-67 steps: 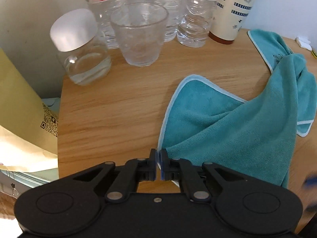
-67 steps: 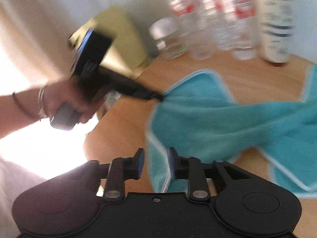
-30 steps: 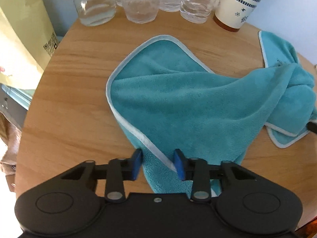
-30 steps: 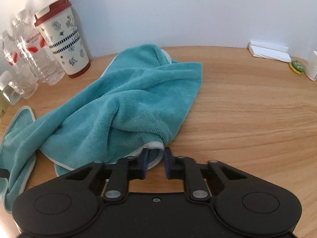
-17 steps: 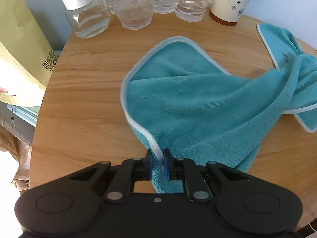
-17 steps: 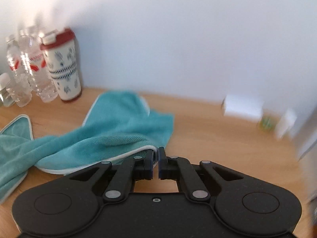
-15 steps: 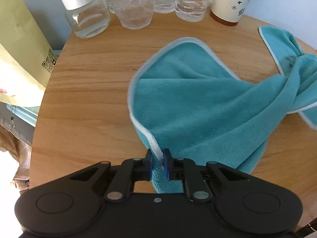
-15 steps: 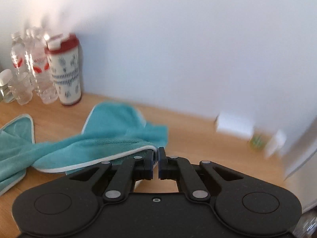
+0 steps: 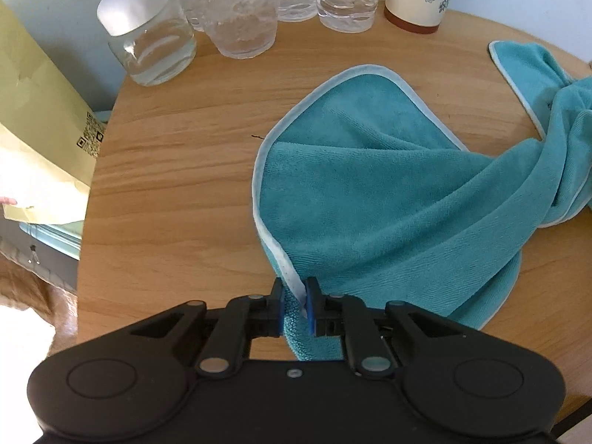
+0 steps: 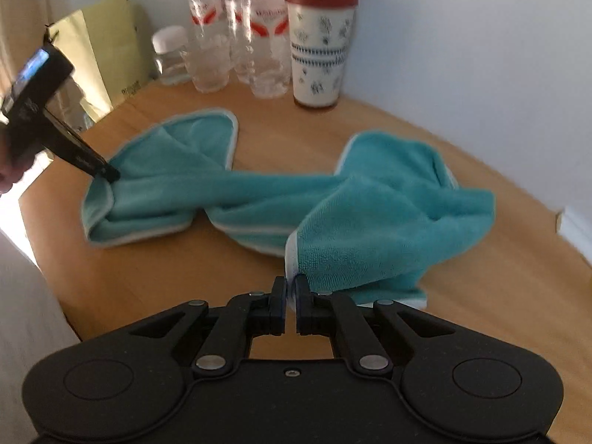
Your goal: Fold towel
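two grippers, both mine, each clamped on the one teal towel (image 9: 388, 199). left gripper (image 9: 296, 301): jaws pinched on the white-piped hem at the towel's near left edge, cloth bunched between the blue pads and hanging a little below them. right gripper (image 10: 290, 298): jaws almost closed on a white-edged corner at the towel's other end, fabric rising from the tips. towel, position: twisted and rumpled across the round wooden table (image 9: 177, 170), one rounded flap lying flat toward the bottles, a rope-like middle section running between my two grips, a further flap spread toward the wall. from the right wrist view my left gripper shows at the far left edge, held in a hand (image 10: 9, 170), its tips at the towel's end. change since half a second ago: in the left view the flat flap sits further right and the hem runs straighter to my jaws; the right view has swung round from the wall and small white box to face the bottles and the whole length of cloth. surroundings: a lidded glass jar (image 9: 148, 33), a clear tumbler (image 9: 236, 11), several plastic water bottles (image 10: 236, 37) and a patterned cup with red lid (image 10: 320, 44) grouped at the table's far edge; a yellow paper bag (image 9: 33, 140) just off the table to the left; a pale plain wall (image 10: 462, 37) behind.
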